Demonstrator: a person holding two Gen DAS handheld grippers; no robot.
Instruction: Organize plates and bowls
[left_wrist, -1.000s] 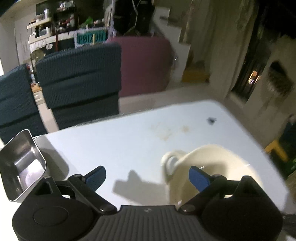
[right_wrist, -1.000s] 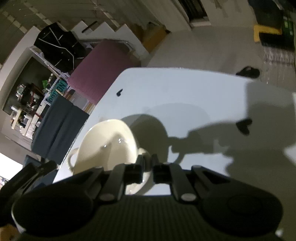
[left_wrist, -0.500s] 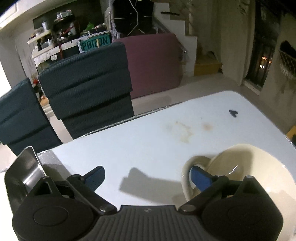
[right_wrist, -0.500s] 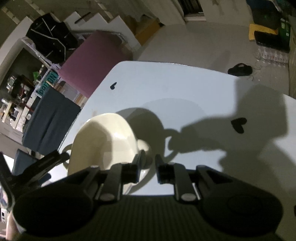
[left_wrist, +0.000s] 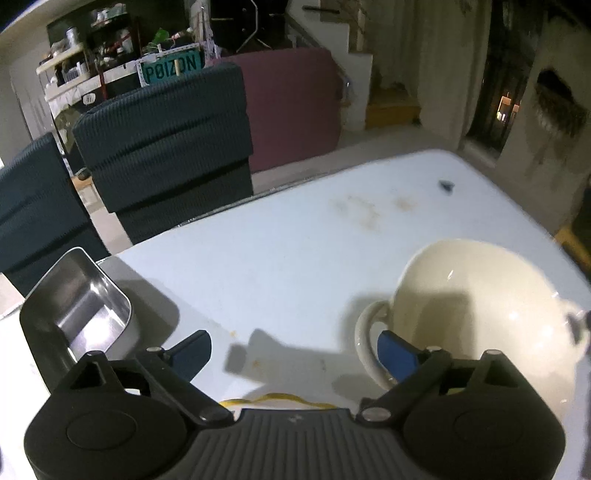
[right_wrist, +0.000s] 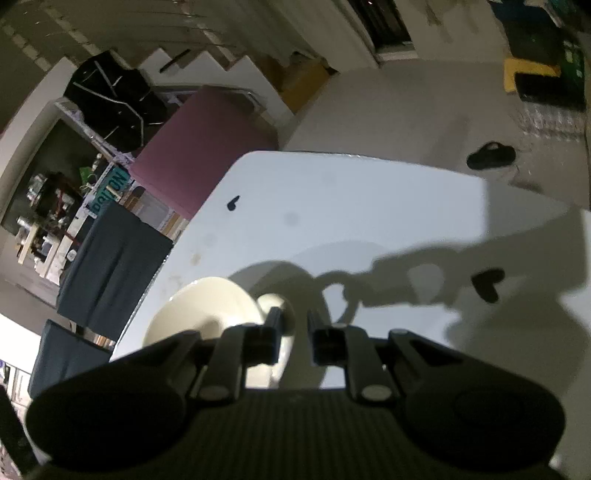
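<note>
A cream bowl (left_wrist: 461, 314) with a loop handle on each side stands on the white table (left_wrist: 295, 251), at the right of the left wrist view. My left gripper (left_wrist: 294, 352) is wide open, its right blue pad (left_wrist: 397, 356) at the bowl's near handle (left_wrist: 365, 332), nothing pressed. In the right wrist view the same bowl (right_wrist: 199, 310) lies low and left. My right gripper (right_wrist: 294, 326) stands narrowly open, its left finger (right_wrist: 272, 328) against the bowl's other handle (right_wrist: 286, 308), which no pad presses. A square steel container (left_wrist: 77, 314) sits at the table's left edge.
Two dark blue chairs (left_wrist: 166, 147) stand behind the far table edge, with a maroon covered block (left_wrist: 295, 103) beyond them. A small black mark (left_wrist: 446, 184) and brown stains (left_wrist: 365, 210) are on the tabletop. A black heart-shaped mark (right_wrist: 487, 282) lies to the right.
My right gripper's jaws have parted from the bowl's handle, which they pinched a second ago. The left gripper has shifted, so the steel container shows more fully.
</note>
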